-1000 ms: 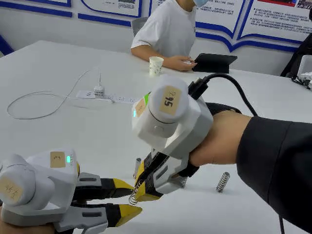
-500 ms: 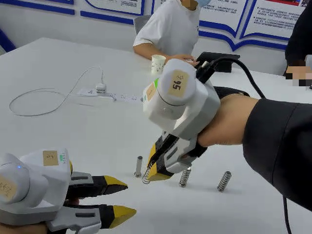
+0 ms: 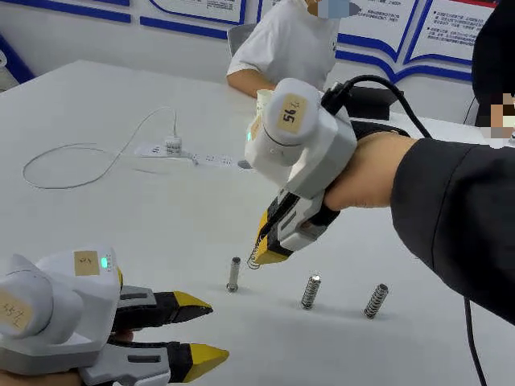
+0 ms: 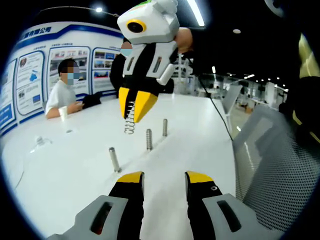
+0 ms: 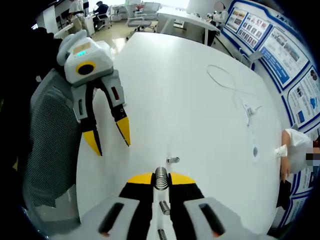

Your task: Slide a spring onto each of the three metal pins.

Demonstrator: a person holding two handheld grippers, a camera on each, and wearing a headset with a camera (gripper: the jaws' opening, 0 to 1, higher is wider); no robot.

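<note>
Fingers (image 3: 272, 254) on your R gripper (image 3: 261, 259) are clenched on a spring (image 3: 253, 261), pinched right at the tips w/ its lower part dangling free and tilted. It hangs just above and a bit right of the bare pin (image 3: 233, 274), not touching it. Your L gripper (image 3: 205, 330) sits near-left, jaws apart, holding nothing.

Risks, as I judge them:
- W/ a tip-only pinch the spring can swivel or pop out if its lower end snags the pin's rim. It'd then bounce and roll across the table (image 3: 121, 217).
- Come down off-axis and the coil prob. buckles instead of sliding on, or you shove the pin over. Can't tell if the pins are fixed.
- Let go too early and you get the same result.
- Watch the R gripper body near the middle pin (image 3: 311, 291) and right pin (image 3: 376, 300). A nudge could tip them.

Count:
- 3 pins: 2 w/ springs on, 1 bare.
- 3 springs: 2 seated, 1 in your jaws.
- 2 grippers.
</note>
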